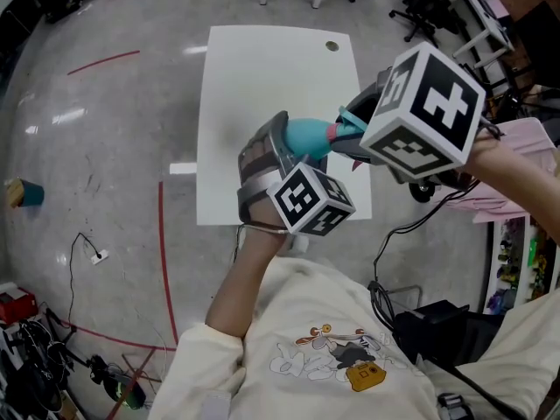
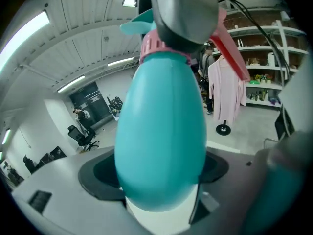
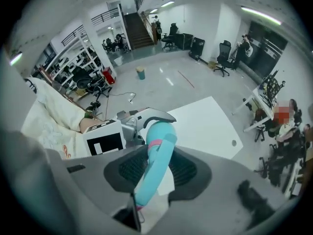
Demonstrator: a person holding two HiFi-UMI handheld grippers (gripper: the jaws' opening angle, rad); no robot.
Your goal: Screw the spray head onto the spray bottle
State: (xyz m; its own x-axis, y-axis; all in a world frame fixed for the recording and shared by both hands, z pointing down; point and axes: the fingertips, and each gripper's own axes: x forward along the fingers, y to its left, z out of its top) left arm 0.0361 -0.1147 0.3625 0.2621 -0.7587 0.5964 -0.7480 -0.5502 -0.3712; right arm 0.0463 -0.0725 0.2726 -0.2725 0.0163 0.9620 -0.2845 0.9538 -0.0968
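Observation:
A teal spray bottle (image 1: 306,138) is held in the air over the white table (image 1: 262,77), with my left gripper (image 1: 284,143) shut on its body. In the left gripper view the bottle (image 2: 161,141) fills the gap between the jaws. Its pink collar (image 2: 156,45) and the red trigger (image 2: 230,53) show at the top. My right gripper (image 1: 354,129) is shut on the teal spray head (image 3: 151,175), which sits on the bottle's neck at the pink collar (image 3: 155,143). The bottle (image 3: 160,129) lies beyond it, in the left gripper (image 3: 142,119).
The table has a round cable hole (image 1: 332,46) at its far right corner. A teal cup (image 1: 31,195) stands on the floor at the left. Office chairs (image 1: 420,7) stand behind the table. A pink garment (image 2: 225,92) hangs on a stand, next to shelves.

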